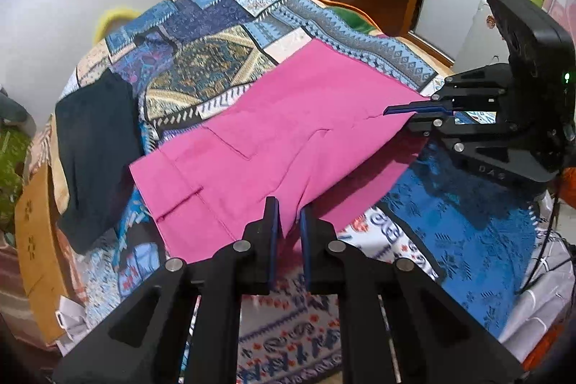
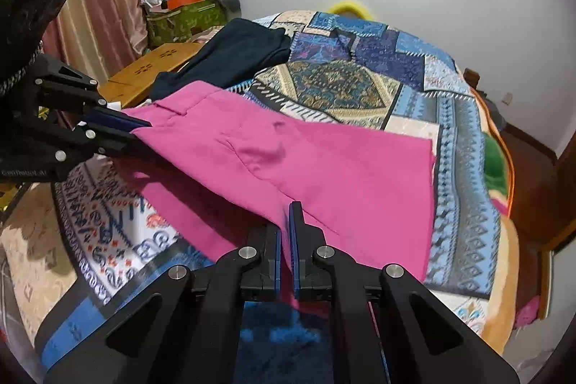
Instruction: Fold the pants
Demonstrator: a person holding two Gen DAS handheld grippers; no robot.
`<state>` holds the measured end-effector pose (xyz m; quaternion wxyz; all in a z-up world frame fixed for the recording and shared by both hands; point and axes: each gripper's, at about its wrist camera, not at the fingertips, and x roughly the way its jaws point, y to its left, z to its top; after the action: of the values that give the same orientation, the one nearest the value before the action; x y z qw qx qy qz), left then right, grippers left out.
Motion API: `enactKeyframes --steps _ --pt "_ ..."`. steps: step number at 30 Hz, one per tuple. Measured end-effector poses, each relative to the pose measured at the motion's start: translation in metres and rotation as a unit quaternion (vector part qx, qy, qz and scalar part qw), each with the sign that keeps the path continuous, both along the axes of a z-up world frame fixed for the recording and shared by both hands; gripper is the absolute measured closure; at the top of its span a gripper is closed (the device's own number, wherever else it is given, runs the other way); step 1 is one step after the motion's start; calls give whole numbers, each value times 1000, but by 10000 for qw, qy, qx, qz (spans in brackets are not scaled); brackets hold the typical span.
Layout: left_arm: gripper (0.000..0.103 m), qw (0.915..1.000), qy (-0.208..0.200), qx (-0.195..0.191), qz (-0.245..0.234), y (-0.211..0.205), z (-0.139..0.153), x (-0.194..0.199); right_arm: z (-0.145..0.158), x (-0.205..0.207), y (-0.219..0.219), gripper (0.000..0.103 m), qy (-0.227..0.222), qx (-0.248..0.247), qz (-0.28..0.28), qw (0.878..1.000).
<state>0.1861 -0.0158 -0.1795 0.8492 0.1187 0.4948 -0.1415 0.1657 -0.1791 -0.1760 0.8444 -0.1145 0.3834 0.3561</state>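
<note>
On the bed, both grippers, left and right, pinch the pink pants' near edge.

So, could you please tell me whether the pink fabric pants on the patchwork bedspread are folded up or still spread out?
Spread out: the pink fabric pants lie mostly flat, near edge pinched by both grippers.
</note>
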Motion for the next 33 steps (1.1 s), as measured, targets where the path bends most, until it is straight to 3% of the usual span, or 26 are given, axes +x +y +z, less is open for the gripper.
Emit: enactKeyframes --steps 5,9,13,17,20,21,26,29,33 --pt "87 9998 171 -20 71 0 -15 -3 -12 -6 1 99 177 -46 -11 9998" --pt "84 9999 85 72 66 2 -18 -11 -27 -9 6 97 491 -186 25 9986" --pt "81 9998 178 -87 77 11 -16 -17 -27 -14 7 96 563 -268 23 9981" --pt "77 9997 195 -170 38 18 -11 -27 -19 -15 0 84 767 -131 -24 9970" --pt "60 9999 120 75 58 23 -11 -36 -10 -19 -6 72 815 42 -57 9966" --pt "54 9998 64 137 100 28 -12 -38 -7 -20 -6 71 801 81 -62 9967" --pt "54 9980 133 -91 611 63 -6 -39 13 -26 -9 69 587 352 -187 9975" --pt "54 9954 -38 -343 897 78 8 -37 20 -23 -8 61 503 519 -370 9967" --pt "52 9915 -328 -558 1127 80 30 -26 25 -14 -4 59 489 768 -622 9939"
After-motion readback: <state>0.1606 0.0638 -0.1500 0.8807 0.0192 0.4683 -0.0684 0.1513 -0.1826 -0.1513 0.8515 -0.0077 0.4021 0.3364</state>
